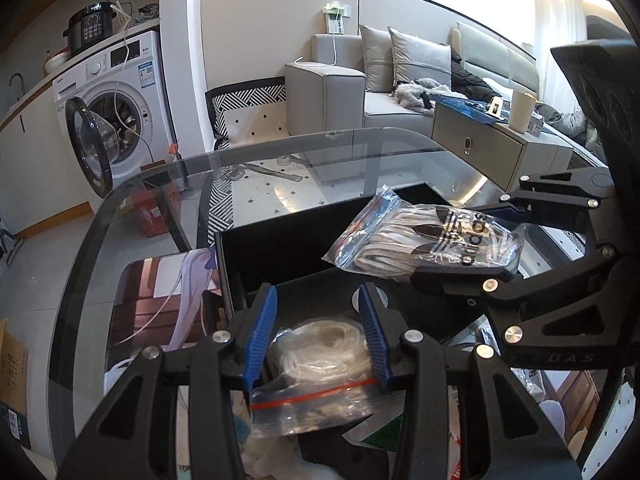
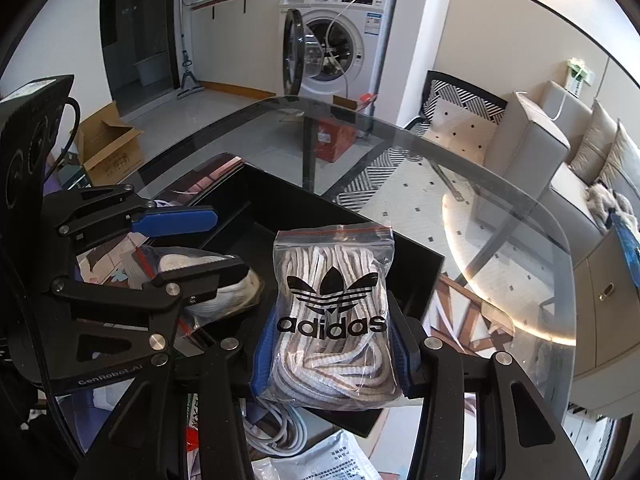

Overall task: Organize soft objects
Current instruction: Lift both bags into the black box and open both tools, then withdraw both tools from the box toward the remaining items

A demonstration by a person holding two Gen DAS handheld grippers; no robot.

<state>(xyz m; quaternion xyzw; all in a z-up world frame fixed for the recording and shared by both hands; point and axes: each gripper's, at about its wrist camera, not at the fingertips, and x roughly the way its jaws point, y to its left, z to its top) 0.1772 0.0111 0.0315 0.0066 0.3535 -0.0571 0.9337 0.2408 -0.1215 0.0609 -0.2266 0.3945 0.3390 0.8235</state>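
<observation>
Item one: our left gripper [image 1: 318, 334], blue pads closed narrow on a clear zip bag of pale cord [image 1: 320, 364] with a red seal strip. The bag hangs over the near compartment of the black divided box [image 1: 272, 248]; whether it touches the box floor we cannot tell.

Item two: our right gripper [image 2: 330, 348], jaws pressed against both sides of a clear zip bag of striped white-and-brown laces [image 2: 334, 312] printed with a black trefoil logo. We hold it upright, seal at the top, above the box's right-hand part. In the left wrist view the same bag sits tilted over the box's far compartment.

Item three: the box stands on a round glass table [image 2: 500, 216], partly on a printed mat [image 1: 160, 304].

Item four, loose on the table near us: a coiled white cable [image 2: 280, 428] and a flat white packet with printed text [image 2: 320, 464].

Item five, room beyond: a washing machine [image 2: 344, 40] with its door open, a grey sofa [image 1: 352, 92] with cushions, an open cardboard box [image 2: 108, 148] on the floor.
</observation>
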